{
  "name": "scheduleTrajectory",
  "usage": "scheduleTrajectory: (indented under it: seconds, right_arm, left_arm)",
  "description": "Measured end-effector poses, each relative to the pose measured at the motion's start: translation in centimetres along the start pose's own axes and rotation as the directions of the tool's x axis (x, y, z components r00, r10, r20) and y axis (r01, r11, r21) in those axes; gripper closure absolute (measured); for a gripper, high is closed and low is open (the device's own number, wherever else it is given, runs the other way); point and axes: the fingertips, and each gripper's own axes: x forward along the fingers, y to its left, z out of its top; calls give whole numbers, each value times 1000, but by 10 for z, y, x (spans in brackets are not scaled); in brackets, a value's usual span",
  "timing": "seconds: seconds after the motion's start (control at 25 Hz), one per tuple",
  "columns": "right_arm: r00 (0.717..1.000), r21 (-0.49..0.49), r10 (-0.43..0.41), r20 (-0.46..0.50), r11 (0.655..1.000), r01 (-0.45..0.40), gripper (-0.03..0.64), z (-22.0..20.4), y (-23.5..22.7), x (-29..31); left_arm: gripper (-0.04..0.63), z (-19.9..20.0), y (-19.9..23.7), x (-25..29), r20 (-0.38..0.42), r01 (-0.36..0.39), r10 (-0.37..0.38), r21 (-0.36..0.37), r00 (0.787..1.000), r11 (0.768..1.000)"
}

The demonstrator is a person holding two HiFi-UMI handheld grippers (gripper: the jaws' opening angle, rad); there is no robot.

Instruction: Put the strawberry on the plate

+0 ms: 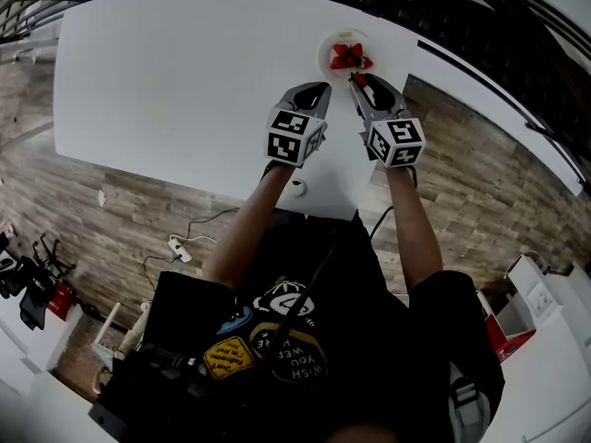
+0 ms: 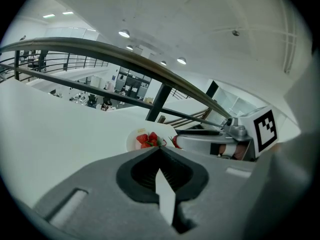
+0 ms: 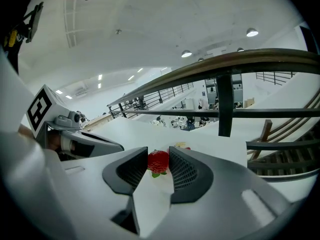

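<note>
A small white plate (image 1: 325,52) sits near the far right edge of the white table, with red strawberries (image 1: 347,57) lying on it. My right gripper (image 1: 358,82) hovers just short of the plate, shut on another strawberry (image 3: 158,161) that its two dark pads squeeze from both sides. This held berry (image 2: 174,141) also shows in the left gripper view, right beside the plate (image 2: 133,141). My left gripper (image 1: 322,89) hangs to the left of the right one, a little nearer me. Its jaws meet at the tip with nothing between them.
The white table (image 1: 185,72) spreads wide to the left of the plate. Its right edge runs close past the plate, with a dark railing (image 1: 499,72) and wooden floor (image 1: 480,183) beyond. Cables and a power strip (image 1: 180,247) lie on the floor.
</note>
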Motion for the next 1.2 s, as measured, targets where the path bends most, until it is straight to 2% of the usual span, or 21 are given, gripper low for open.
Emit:
scheduleTrajectory:
  seconds: [0.56,0.88,1.2]
  right_arm:
    - [999,-12,-10,-40,1000,10,485,-13,-13,19]
    - [996,-27,-28,-81,999,26,485,-31,-20,27]
    - [989,-64,-49,-141,997,40,485,-50,-27,36]
  left_arm:
    - [594,2,10,18,-17,-7,7,0,1000,1000]
    - [594,-11,8,24,-53,-18,18,3,998,1000]
    - [594,-14,14,21,-55,-28,27,-4,998,1000]
